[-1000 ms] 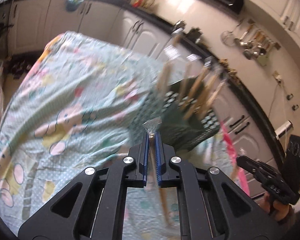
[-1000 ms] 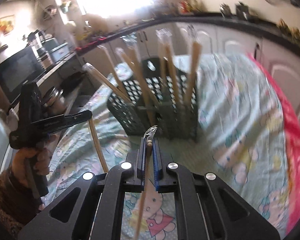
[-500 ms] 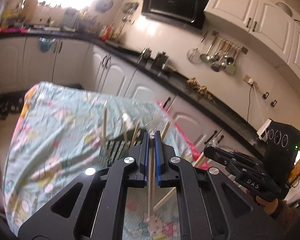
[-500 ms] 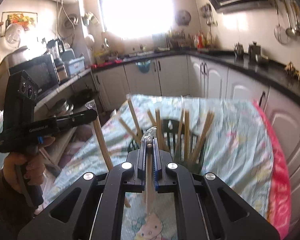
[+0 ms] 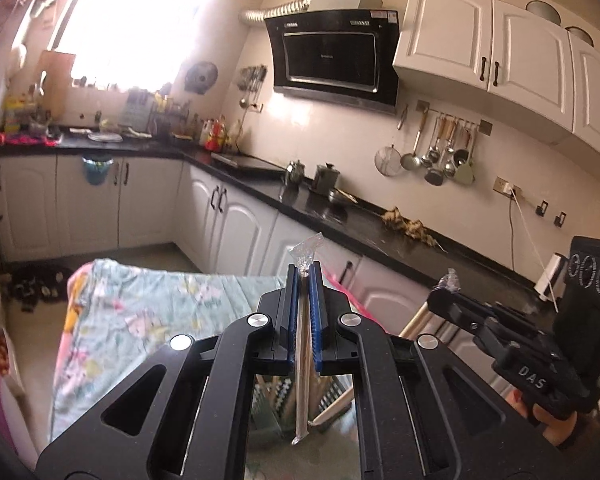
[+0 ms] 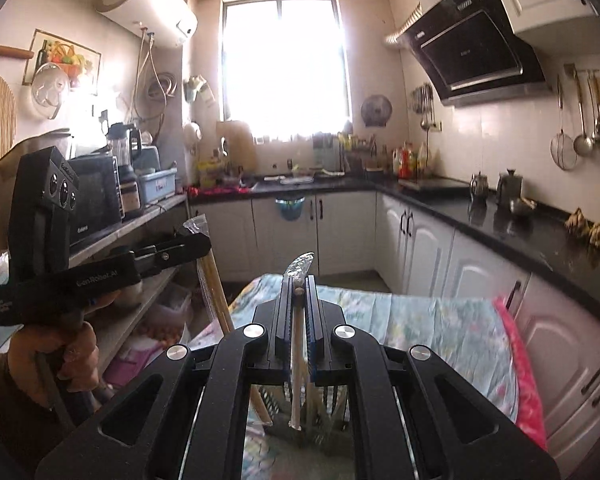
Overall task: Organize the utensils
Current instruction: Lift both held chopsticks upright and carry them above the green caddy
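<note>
My left tool point(image 5: 305, 280): clamped on wrapped chopsticks point(image 5: 302, 380), upright above the basket point(image 5: 278, 400). My right tool point(image 6: 299, 292): clamped on another pair point(image 6: 297, 368), above the basket too.

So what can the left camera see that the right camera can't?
Only the left wrist view shows the white upper cabinets and the wall socket.

Only the right wrist view shows the round water heater, the fruit picture and the microwave.

Both show the black range hood, the hanging ladles and the cartoon tablecloth. In each, the hand-held gripper pinches wrapped chopsticks, with the other hand-held gripper beside it.
</note>
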Demonstrator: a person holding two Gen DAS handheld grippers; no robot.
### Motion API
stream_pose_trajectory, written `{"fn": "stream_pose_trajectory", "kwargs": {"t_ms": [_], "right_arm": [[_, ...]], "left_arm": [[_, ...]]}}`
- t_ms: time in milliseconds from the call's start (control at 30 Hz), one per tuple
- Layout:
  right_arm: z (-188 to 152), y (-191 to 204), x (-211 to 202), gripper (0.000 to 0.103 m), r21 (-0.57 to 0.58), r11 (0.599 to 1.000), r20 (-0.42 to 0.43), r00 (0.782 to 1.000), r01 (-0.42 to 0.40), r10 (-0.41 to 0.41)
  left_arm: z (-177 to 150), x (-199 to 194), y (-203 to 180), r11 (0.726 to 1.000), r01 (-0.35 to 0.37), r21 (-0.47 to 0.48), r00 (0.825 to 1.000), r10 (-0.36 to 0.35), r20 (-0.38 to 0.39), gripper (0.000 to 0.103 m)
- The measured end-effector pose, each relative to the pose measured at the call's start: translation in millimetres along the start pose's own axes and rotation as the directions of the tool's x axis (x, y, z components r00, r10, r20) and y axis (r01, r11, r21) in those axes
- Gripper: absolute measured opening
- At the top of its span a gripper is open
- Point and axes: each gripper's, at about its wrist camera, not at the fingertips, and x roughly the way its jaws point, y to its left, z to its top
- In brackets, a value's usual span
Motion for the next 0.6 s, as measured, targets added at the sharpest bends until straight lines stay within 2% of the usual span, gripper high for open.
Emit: {"fn": "stream_pose_trajectory", "kwargs": {"t_ms": [267, 600], "right_arm": [[17.5, -0.1, 12.2, 0.006, -0.038, 0.999, 0.06, 0.998, 0.021, -0.018], [-3.1, -8.3, 44.5, 0.006, -0.042, 0.998, 0.02, 0.999, 0.04, -0.039]], "left_arm": [[7.7, 18.0, 5.7, 0.996, -0.076, 0.039, 0.997, 0.075, 0.036, 0.003], [-24.3, 51.5, 24.3, 0.992, -0.124, 0.026, 0.992, 0.124, -0.01, 0.003]]}}
